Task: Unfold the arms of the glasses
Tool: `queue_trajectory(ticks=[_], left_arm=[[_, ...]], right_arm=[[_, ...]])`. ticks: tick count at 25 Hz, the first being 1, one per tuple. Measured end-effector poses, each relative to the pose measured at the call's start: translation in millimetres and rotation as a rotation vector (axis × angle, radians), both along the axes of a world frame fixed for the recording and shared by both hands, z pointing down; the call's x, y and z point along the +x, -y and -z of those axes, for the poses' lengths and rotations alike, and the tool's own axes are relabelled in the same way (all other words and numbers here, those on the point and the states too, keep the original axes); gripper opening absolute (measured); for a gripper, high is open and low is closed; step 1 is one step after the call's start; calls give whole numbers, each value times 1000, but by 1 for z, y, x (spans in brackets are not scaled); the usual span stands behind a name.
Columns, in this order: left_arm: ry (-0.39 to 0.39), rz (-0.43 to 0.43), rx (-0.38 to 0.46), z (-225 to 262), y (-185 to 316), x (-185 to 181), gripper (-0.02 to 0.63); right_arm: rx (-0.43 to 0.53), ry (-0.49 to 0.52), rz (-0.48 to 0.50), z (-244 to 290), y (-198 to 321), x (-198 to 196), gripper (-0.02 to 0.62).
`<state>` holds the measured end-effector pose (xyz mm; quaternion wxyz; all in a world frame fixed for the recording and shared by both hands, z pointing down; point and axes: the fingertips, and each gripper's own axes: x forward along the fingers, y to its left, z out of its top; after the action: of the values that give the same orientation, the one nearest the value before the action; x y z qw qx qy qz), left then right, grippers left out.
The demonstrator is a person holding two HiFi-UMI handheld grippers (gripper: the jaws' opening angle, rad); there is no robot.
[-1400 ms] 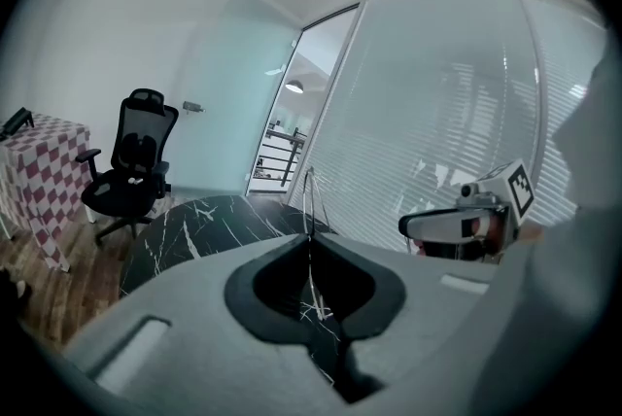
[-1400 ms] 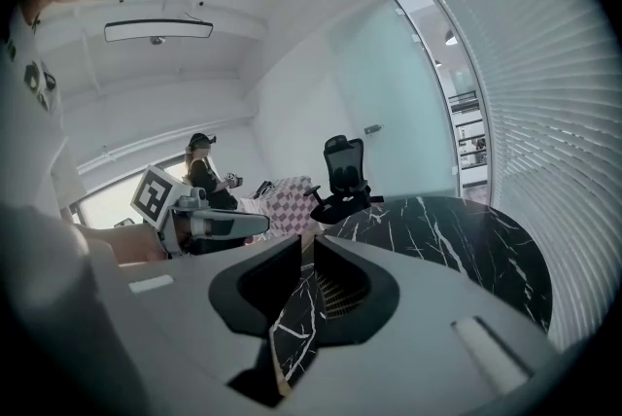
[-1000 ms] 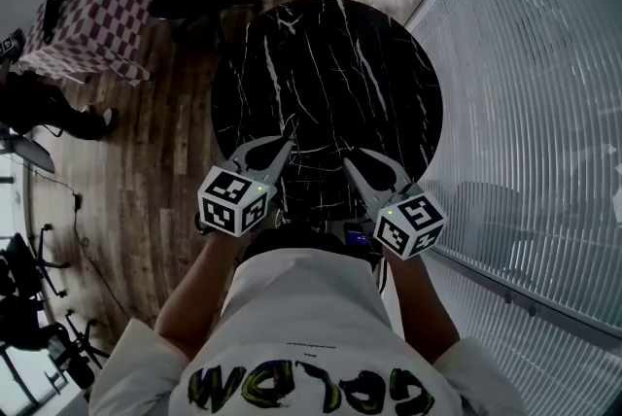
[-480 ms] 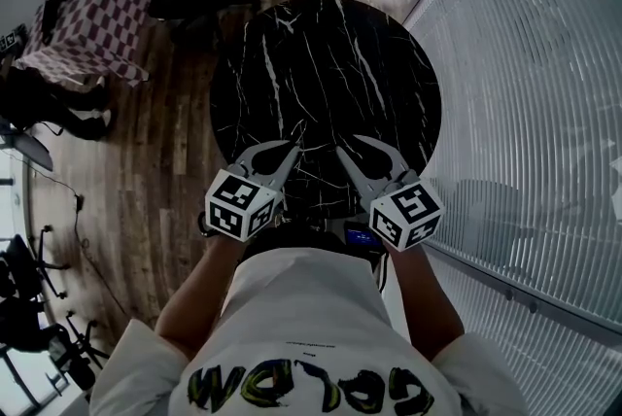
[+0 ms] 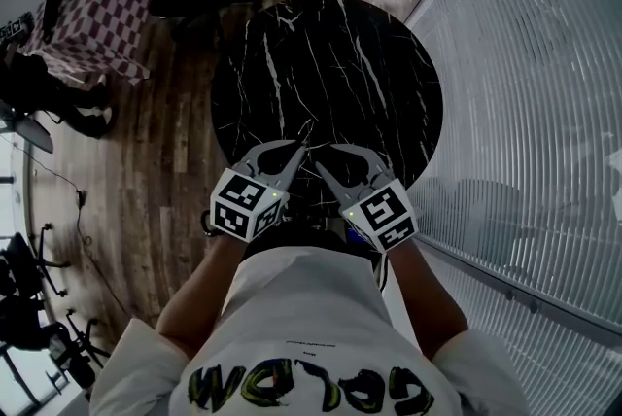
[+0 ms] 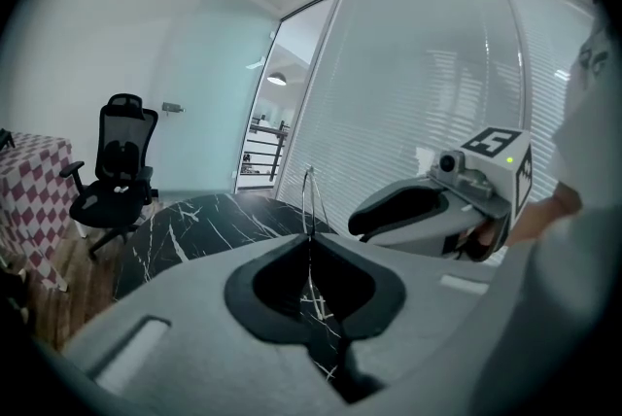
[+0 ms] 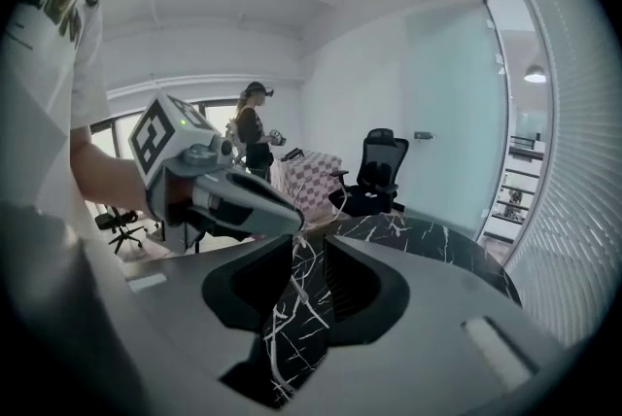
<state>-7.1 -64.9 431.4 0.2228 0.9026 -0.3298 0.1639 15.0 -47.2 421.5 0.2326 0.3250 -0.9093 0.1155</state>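
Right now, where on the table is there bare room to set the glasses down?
Nearly the whole black marble table is bare: the centre, the far rim and both sides. Only the near edge is crowded. There the left gripper, shut on the glasses, meets the right gripper, whose jaws have just been opening with the glasses' thin wire between them.

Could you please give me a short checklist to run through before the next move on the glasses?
1. Left tool clamped on the glasses: ok, the thin wire frame rises from its closed tips.
2. Right tool ready to take hold: ok, its jaws stand apart and have just been opening.
3. Part of the glasses between the right tool's jaws: cannot tell, any wire blends with the table veins.
4. Both tools over the table: ok.
5. Arms unfolded: cannot tell.
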Motion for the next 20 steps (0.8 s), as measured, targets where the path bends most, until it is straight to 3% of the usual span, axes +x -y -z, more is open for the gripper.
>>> queue_trajectory(ticks=[9, 16, 20], left_arm=[[14, 16, -3, -4, 0, 8, 6], [53, 66, -25, -7, 6, 4, 6], [62, 64, -27, -11, 5, 12, 6]], right_arm=[[24, -176, 57, -27, -9, -11, 106], [113, -445, 41, -40, -2, -12, 92], [119, -493, 55, -53, -2, -11, 84]])
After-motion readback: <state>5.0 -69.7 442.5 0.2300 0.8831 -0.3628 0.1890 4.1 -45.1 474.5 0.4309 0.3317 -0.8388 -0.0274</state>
